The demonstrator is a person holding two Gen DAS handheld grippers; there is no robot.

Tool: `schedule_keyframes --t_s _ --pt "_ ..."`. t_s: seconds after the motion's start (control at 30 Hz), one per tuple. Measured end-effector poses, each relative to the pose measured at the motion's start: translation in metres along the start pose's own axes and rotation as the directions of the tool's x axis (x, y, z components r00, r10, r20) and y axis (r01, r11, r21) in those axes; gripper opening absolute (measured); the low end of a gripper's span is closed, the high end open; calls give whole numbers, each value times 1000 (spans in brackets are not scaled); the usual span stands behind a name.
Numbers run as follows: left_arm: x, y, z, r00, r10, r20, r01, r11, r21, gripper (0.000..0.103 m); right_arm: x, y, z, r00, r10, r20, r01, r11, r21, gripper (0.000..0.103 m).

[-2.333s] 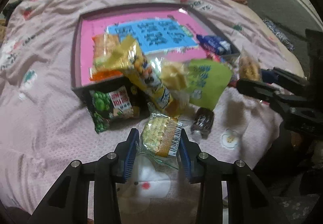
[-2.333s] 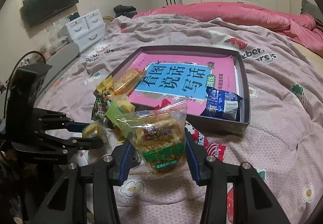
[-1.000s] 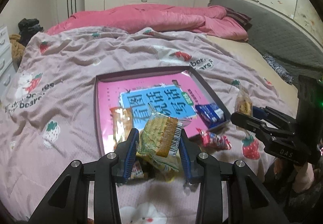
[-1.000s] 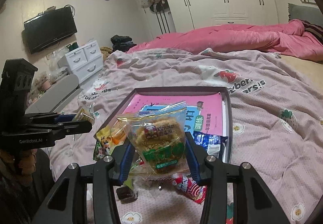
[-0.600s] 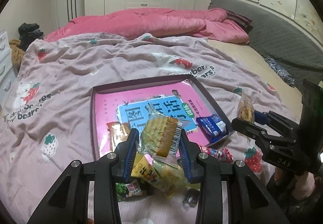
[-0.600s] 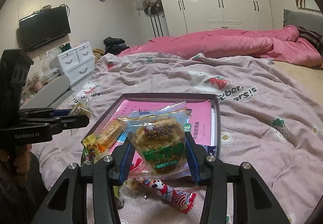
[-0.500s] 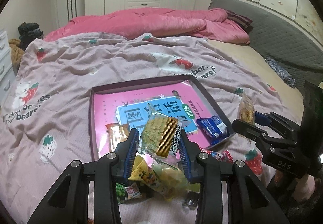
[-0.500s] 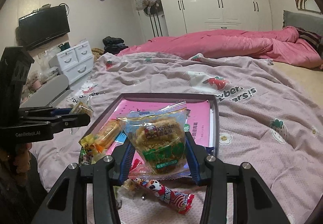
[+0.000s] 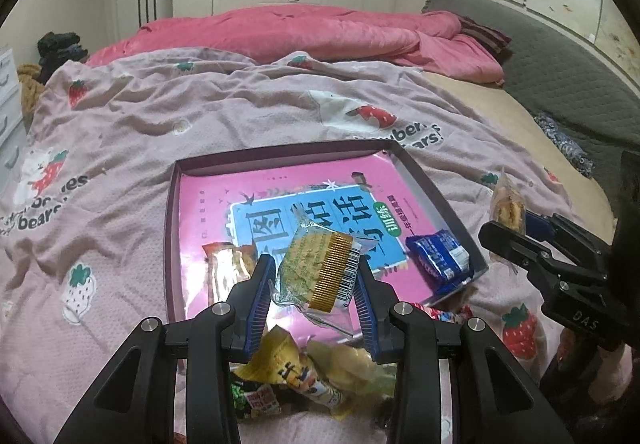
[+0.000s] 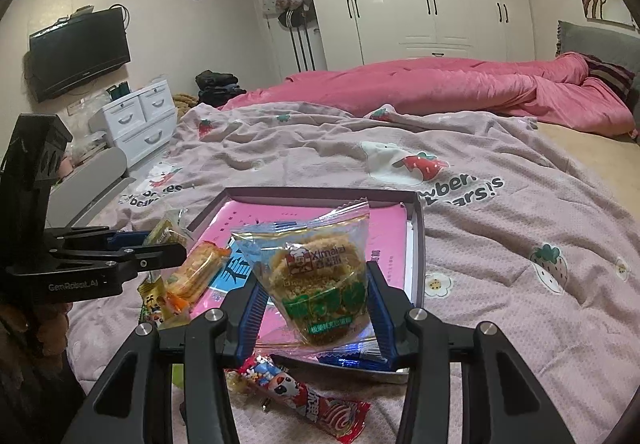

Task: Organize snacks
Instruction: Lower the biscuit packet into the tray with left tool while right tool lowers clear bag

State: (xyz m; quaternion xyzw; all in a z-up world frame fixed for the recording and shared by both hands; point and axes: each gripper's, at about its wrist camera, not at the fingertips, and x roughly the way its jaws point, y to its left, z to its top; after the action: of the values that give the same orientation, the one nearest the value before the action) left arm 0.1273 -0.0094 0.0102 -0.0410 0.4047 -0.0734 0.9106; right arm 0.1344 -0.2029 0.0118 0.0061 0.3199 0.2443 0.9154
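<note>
My left tongs [image 9: 316, 284] pinch a light, crinkly cracker packet [image 9: 316, 268] above the tray [image 9: 170, 228]; right tongs [image 10: 318, 308] clamp a soft, probably crushable cake pouch [image 10: 316, 276] by its sides.

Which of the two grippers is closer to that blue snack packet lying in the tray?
Right. The blue packet lies in the tray's near corner on the right gripper's side, showing just under its held cake bag. The left gripper holds its biscuit pack farther along the near edge.
</note>
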Motion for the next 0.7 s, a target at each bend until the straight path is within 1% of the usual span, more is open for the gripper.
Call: schedule_keyframes --t_s 0.17,0.37,0.53,0.7 --pt "11 1 5 1000 3 0 -3 1000 -7 40 8 -4 -1 1000 3 -18 -3 1000 12 48" --pt "32 5 7 999 -2 -41 1 999 -38 40 22 -5 -4 998 5 -61 -4 1000 16 48" --pt "45 1 4 998 -3 -65 1 999 -40 40 34 -4 -7 995 2 -99 -1 1000 11 48" --pt "55 1 1 997 1 -81 -4 999 -39 40 44 -2 -9 993 7 -118 -8 1000 -1 48"
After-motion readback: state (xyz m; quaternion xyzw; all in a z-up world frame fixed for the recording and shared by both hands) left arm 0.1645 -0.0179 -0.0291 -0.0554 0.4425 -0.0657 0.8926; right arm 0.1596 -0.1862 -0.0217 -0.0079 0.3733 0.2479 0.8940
